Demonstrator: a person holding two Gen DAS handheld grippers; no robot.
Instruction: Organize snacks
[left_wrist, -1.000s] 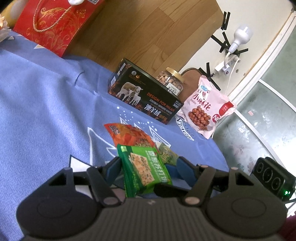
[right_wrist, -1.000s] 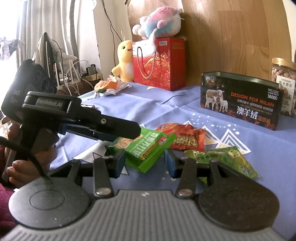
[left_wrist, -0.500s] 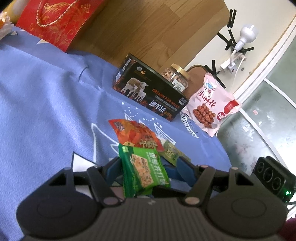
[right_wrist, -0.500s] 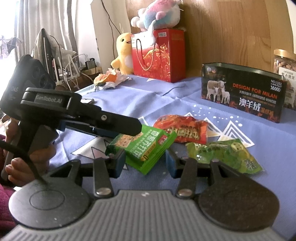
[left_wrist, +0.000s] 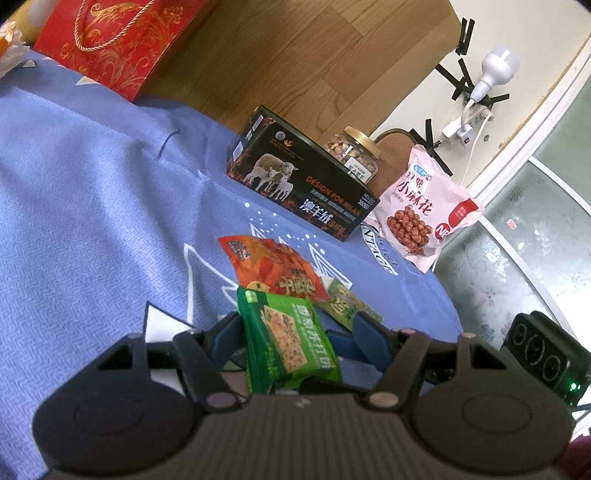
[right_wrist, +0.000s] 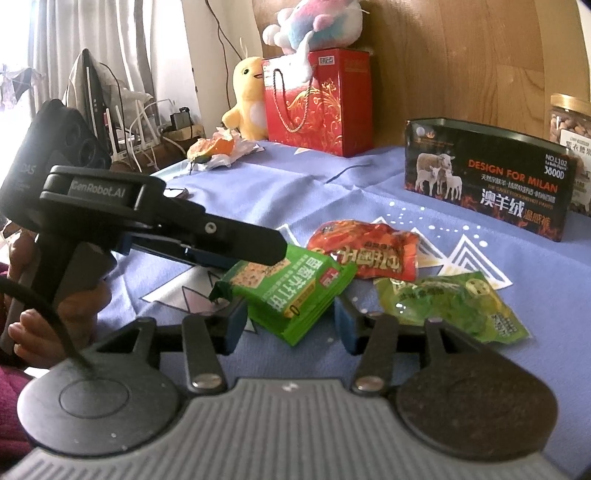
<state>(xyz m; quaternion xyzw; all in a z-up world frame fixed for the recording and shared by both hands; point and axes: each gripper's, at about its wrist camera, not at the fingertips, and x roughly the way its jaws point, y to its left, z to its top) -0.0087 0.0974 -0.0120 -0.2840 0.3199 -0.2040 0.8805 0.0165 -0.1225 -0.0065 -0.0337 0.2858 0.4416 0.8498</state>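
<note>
A green cracker packet (left_wrist: 288, 343) hangs tilted just above the blue cloth (left_wrist: 92, 221). My left gripper (left_wrist: 295, 332) is shut on it, the fingers at the packet's two sides. In the right wrist view that left gripper (right_wrist: 258, 258) reaches in from the left, over the near end of the green packet (right_wrist: 291, 291). My right gripper (right_wrist: 290, 321) has the same packet between its jaws, which are opening; a gap shows at the right pad. An orange-red packet (right_wrist: 369, 251) and a pale green packet (right_wrist: 450, 306) lie flat just beyond.
A black tin box (left_wrist: 303, 177) stands behind the packets, with a nut jar (left_wrist: 354, 151) and a pink snack bag (left_wrist: 421, 206) at the cloth's far right edge. A red gift bag (right_wrist: 317, 99) and plush toys stand at the back left. A person's hand (right_wrist: 40, 325) holds the left gripper.
The right gripper's jaws have spread a little away from the green packet. The left gripper keeps its grip and the packet stays in place.
</note>
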